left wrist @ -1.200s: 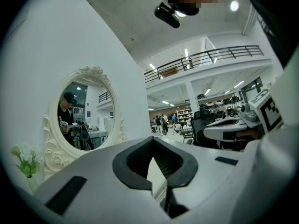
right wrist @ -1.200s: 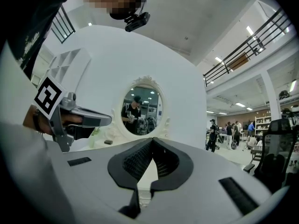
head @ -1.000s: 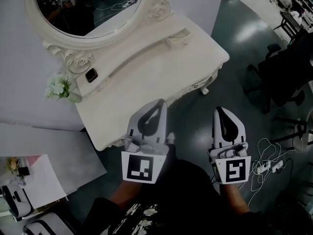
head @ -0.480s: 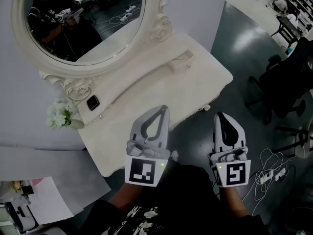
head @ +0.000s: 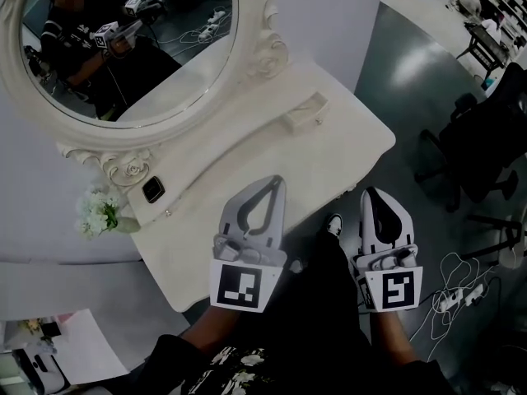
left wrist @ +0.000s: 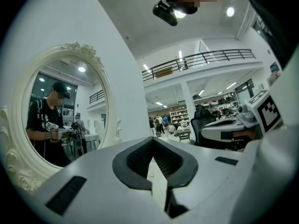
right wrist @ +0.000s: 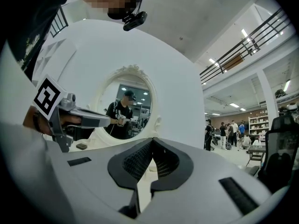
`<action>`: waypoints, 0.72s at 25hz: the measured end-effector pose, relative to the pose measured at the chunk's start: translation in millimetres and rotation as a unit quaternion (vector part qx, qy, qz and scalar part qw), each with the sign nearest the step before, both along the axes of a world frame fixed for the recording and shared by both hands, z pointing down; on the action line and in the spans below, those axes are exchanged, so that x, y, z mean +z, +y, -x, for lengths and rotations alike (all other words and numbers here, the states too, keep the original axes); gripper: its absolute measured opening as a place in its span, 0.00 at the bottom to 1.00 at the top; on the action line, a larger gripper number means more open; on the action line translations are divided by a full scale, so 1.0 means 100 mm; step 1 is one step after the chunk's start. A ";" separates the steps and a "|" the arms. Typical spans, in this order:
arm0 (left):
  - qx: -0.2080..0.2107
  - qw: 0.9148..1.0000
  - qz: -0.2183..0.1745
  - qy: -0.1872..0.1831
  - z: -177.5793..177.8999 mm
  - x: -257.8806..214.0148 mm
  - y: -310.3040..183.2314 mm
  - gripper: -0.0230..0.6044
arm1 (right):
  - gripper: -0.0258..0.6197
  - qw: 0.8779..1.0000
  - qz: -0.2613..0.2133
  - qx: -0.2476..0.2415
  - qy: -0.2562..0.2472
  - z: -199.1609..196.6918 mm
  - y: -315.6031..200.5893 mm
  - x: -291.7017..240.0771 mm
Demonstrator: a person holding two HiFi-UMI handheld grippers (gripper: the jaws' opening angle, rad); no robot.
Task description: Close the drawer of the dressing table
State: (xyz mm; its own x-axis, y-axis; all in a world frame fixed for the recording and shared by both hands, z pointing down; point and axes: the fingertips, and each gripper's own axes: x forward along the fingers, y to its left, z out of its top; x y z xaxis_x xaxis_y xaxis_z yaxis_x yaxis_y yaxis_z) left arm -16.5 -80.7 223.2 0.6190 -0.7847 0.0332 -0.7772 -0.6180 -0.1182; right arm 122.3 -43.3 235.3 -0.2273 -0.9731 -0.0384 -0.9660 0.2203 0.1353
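One small drawer sits on the dressing table, in the raised back shelf just right of the oval mirror. Its front looks to stand slightly out from the shelf; I cannot tell by how much. Neither gripper touches it.

Left gripper: jaws pressed together, nothing between them, tips over the table's front edge, pointing toward the mirror.

Right gripper: jaws likewise together and empty, over the dark floor just off the table's right front, beside the left one.

Tabletop, left of centre: a small dark object. Pale flowers at the table's left end. I see the person holding both tools reflected in the mirror.

Black office chair stands to the right. White cables lie on the floor near the right gripper.
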 end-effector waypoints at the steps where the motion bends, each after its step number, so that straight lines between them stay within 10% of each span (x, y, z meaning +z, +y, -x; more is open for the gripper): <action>1: -0.006 1.000 0.004 0.001 0.01 0.03 -0.05 0.04 | 0.04 1.000 -0.001 -0.007 0.002 0.00 -0.07 0.01; 18: -0.105 0.992 0.065 0.004 -0.21 0.29 -1.11 0.04 | 0.04 0.991 0.060 -0.119 0.030 -0.16 -1.49 0.45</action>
State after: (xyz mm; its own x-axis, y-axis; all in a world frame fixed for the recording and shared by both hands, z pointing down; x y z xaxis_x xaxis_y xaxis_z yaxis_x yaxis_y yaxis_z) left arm 4.5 -191.6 252.6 0.4429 -0.8858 0.1387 -0.8910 -0.4521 -0.0421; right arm 138.5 -192.6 280.1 -0.4489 -0.8886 0.0942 -0.8761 0.4584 0.1494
